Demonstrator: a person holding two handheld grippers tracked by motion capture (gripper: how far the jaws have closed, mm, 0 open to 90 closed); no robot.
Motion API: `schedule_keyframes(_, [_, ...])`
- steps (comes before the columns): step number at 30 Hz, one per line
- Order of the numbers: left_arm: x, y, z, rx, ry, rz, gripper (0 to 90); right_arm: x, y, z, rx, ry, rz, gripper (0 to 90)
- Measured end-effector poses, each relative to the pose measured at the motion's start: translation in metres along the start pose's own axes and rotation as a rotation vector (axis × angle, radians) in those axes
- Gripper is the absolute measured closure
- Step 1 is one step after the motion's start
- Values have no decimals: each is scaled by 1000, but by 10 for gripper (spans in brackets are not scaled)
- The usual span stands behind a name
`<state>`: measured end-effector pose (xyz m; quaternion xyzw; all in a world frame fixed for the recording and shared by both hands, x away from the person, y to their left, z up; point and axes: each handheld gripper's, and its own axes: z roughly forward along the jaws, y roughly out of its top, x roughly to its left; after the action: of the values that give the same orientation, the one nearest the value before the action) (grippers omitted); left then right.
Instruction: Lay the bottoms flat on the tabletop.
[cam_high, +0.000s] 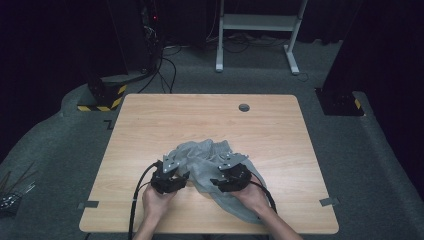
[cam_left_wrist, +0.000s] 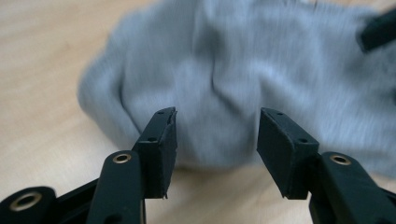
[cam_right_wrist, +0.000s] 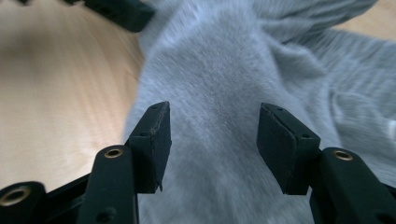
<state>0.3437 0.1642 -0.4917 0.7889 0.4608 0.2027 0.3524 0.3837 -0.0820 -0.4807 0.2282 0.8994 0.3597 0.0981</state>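
Note:
A crumpled grey cloth (cam_high: 210, 159) lies on the near half of the wooden table (cam_high: 200, 117), one end trailing toward the front edge under the right hand. My left gripper (cam_high: 174, 169) sits at the cloth's left edge. Its jaws stand apart in the left gripper view (cam_left_wrist: 217, 119), with the cloth (cam_left_wrist: 224, 70) just beyond them and nothing between the pads. My right gripper (cam_high: 231, 167) rests over the cloth's right part. It is open (cam_right_wrist: 212, 112), and the cloth (cam_right_wrist: 219, 60) runs beneath and ahead of its jaws without being pinched.
A round cable hole (cam_high: 244, 107) sits near the table's far edge. Grey tape strips (cam_high: 89, 204) mark the front corners. Beyond the table stand a white desk frame (cam_high: 257, 25) and a yellow-black striped base (cam_high: 102, 97) on the dark floor.

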Motion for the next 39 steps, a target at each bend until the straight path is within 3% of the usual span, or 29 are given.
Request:
schedule_keyframes(2, [-1, -5, 4, 11, -6, -3, 478, -2, 0, 12, 36, 13, 0, 495])
schedule_keyframes(4, [-1, -8, 6, 13, -14, -8, 478, -2, -1, 23, 77, 35, -18, 687])
schedule_keyframes(5, [-2, -8, 7, 10, -18, -12, 475, -4, -3, 30, 114, 53, -29, 874])
schedule_keyframes(6, [-2, -8, 7, 6, -19, -11, 472, -6, -2, 30, 106, 65, -25, 897])
schedule_keyframes(8, [-3, -8, 7, 5, -20, -8, 466, -8, -1, 27, 98, 67, -18, 900])
schedule_keyframes(9, [-3, -9, 7, 4, -22, -8, 463, -11, 5, 15, 44, 58, -7, 900])
schedule_keyframes(10, [-3, -9, 7, 4, -22, -8, 460, -11, 5, 15, 44, 58, -7, 900])
schedule_keyframes(12, [-3, -8, 7, 2, -23, -10, 458, -14, 15, -3, -25, 41, 0, 900])
schedule_keyframes(14, [-3, -7, 8, 0, -25, -6, 455, -20, 31, -30, -94, -18, -13, 900])
schedule_keyframes(16, [-4, -5, 9, -4, -24, -2, 455, -23, 35, -35, -107, -37, -18, 900])
schedule_keyframes(18, [-5, -3, 11, -9, -25, 1, 455, -31, 38, -40, -103, -86, -10, 900])
schedule_keyframes(19, [-5, -2, 13, -7, -21, 8, 455, -44, 35, -36, -75, -120, 33, 900])
schedule_keyframes(20, [-5, -2, 13, -7, -21, 8, 455, -44, 35, -36, -75, -120, 33, 900])
schedule_keyframes(23, [-5, 1, 18, -1, -19, 1, 457, -63, 16, -14, 37, -161, 119, 874])
schedule_keyframes(24, [-5, 2, 19, 2, -20, 2, 457, -63, 16, -14, 37, -161, 119, 874])
schedule_keyframes(27, [-7, 3, 22, 4, -20, -1, 456, -57, 8, -15, -18, -143, 142, 669])
schedule_keyframes(30, [-11, 3, 21, 1, -26, 6, 451, -39, 14, -23, -72, -104, 71, 538])
schedule_keyframes(32, [-14, 3, 21, -4, -29, 1, 421, -23, 22, -17, -60, -89, 0, 455])
schedule_keyframes(33, [-17, 2, 19, -10, -35, -1, 403, -21, 24, -12, -42, -90, -10, 440])
schedule_keyframes(34, [-17, 2, 19, -10, -35, -1, 387, -21, 24, -12, -42, -90, -10, 440])
schedule_keyframes(35, [-21, -1, 17, -15, -43, -2, 372, -23, 25, 2, 6, -88, -6, 452])
schedule_keyframes(37, [-26, -2, 17, -17, -51, -2, 342, -28, 23, 14, 55, -78, 13, 695])
schedule_keyframes(38, [-26, -2, 17, -17, -51, -2, 326, -28, 23, 14, 55, -78, 13, 695])
schedule_keyframes(39, [-32, -3, 17, -16, -61, -3, 311, -32, 22, 18, 62, -38, 30, 846])
